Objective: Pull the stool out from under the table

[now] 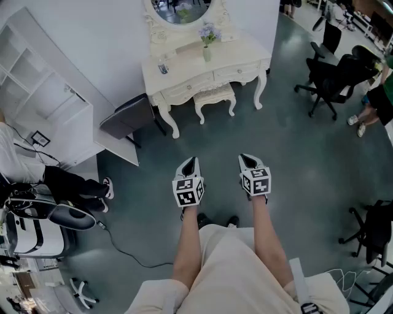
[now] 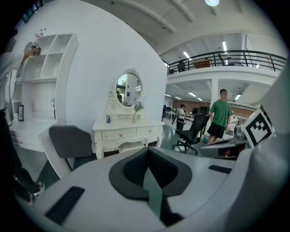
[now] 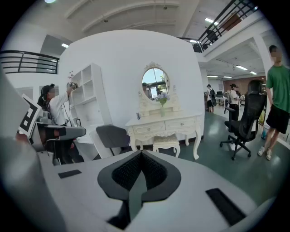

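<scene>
Under the white table [image 1: 184, 70], cream stool [image 1: 215, 98], cushioned top, curved legs

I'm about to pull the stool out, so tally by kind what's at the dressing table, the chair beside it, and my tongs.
Dressing table: 1
Stool: 1
Oval mirror: 1
Vase of flowers: 1
Small container: 1
Grey chair: 1
Tongs: 2, left tongs and right tongs
Total: 8

left gripper [image 1: 189, 164], right gripper [image 1: 248, 160] — closed, empty
</scene>
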The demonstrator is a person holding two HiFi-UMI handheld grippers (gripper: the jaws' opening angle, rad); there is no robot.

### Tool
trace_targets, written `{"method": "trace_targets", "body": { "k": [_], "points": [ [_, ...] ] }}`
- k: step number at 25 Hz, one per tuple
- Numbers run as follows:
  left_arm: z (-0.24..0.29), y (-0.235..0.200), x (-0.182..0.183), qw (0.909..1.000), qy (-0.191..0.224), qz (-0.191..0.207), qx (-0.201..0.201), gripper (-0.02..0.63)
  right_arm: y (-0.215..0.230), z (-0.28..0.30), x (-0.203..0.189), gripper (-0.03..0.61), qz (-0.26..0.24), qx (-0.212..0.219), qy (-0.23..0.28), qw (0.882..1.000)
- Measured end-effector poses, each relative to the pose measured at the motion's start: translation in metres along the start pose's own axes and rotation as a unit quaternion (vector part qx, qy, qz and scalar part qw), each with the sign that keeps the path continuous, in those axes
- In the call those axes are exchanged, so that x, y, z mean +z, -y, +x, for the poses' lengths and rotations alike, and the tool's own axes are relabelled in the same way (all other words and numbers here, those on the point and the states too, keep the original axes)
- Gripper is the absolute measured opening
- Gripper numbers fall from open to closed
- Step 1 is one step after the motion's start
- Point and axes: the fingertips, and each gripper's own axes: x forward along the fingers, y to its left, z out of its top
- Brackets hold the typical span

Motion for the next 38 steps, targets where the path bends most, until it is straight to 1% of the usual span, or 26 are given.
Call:
{"method": "trace_targets", "body": {
  "k": [3, 8, 11, 13, 16, 19, 24, 27, 32, 36, 38],
  "points": [
    [0.002, 0.002, 0.002, 1.0000, -0.002, 0.004, 0.003, 0.014, 0.004, 0.001, 0.000, 0.043, 0.002, 0.000, 0.001, 1.000],
    [0.006, 0.005, -0.003, 0.9999, -0.008, 0.006, 0.007, 0.014, 0.017, -0.001, -0.004, 0.043, 0.019, -0.016, -0.004, 1.000],
    [0.010, 0.000, -0.006, 0.9999, -0.012, -0.004, 0.008, 0.014, 0.019, 0.001, -0.004, 0.043, 0.024, -0.015, -0.010, 1.000],
    [0.017, -0.001, -0.007, 0.9998, -0.012, -0.008, 0.010, 0.015, 0.023, 0.004, -0.002, 0.043, 0.023, -0.013, -0.012, 1.000],
    [0.029, 0.000, -0.006, 0.9999, -0.012, -0.003, 0.011, 0.015, 0.033, 0.010, 0.000, 0.043, 0.027, -0.013, -0.017, 0.999],
    [0.046, -0.008, 0.001, 0.9998, -0.015, -0.006, 0.009, 0.014, 0.040, 0.023, 0.006, 0.044, 0.033, -0.020, -0.018, 0.999],
    [0.090, -0.027, 0.021, 0.9998, -0.020, 0.002, 0.006, 0.014, 0.057, 0.061, 0.021, 0.044, 0.045, -0.030, -0.020, 0.998],
    [0.128, -0.039, 0.039, 0.9998, -0.017, -0.007, -0.006, 0.014, 0.072, 0.091, 0.034, 0.044, 0.050, -0.034, -0.030, 0.998],
    [0.190, -0.060, 0.072, 0.9997, -0.014, -0.014, -0.014, 0.015, 0.094, 0.134, 0.064, 0.044, 0.052, -0.044, -0.039, 0.997],
    [0.239, -0.084, 0.093, 0.9995, -0.017, -0.016, -0.021, 0.015, 0.100, 0.175, 0.093, 0.044, 0.067, -0.023, -0.021, 0.997],
    [0.262, -0.098, 0.100, 0.9993, -0.020, -0.019, -0.024, 0.015, 0.103, 0.197, 0.103, 0.044, 0.070, -0.021, -0.022, 0.997]
  ]
}}
